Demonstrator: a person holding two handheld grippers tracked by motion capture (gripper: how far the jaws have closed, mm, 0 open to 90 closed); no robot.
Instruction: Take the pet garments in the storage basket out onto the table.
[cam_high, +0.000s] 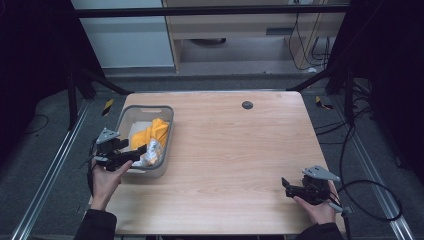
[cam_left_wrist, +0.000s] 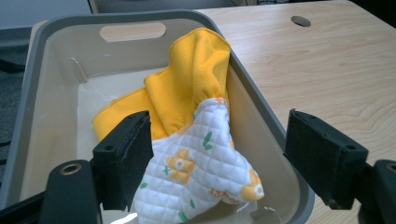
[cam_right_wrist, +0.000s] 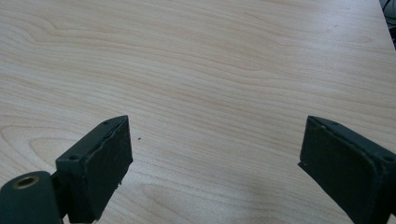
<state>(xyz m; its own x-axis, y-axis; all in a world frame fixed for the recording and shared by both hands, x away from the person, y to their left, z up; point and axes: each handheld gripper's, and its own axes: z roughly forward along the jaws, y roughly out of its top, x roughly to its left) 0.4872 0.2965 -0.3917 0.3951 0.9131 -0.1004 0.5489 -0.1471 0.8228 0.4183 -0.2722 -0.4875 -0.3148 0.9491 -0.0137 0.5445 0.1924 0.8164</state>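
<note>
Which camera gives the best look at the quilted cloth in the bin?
The left gripper view: the quilted cloth sits close, flower print clear, between open jaws. The high view shows it small, in the bin.

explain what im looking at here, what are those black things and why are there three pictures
A person sits at a wooden table and holds a hand tool in each hand. Each tool has two black jaws that can pinch things.

The high view looks down on the whole table. The left tool reaches over a grey bin; the right tool sits over bare wood near the table's front right.

The other two pictures come from small cameras riding on the tools, looking out between their jaws. The left gripper view shows the bin up close, with a yellow cloth and a white quilted piece printed with flowers inside. The left tool is open, its jaws either side of the quilted piece, not pinching it.

The right gripper view shows the right tool open above plain wood, holding nothing.
</note>
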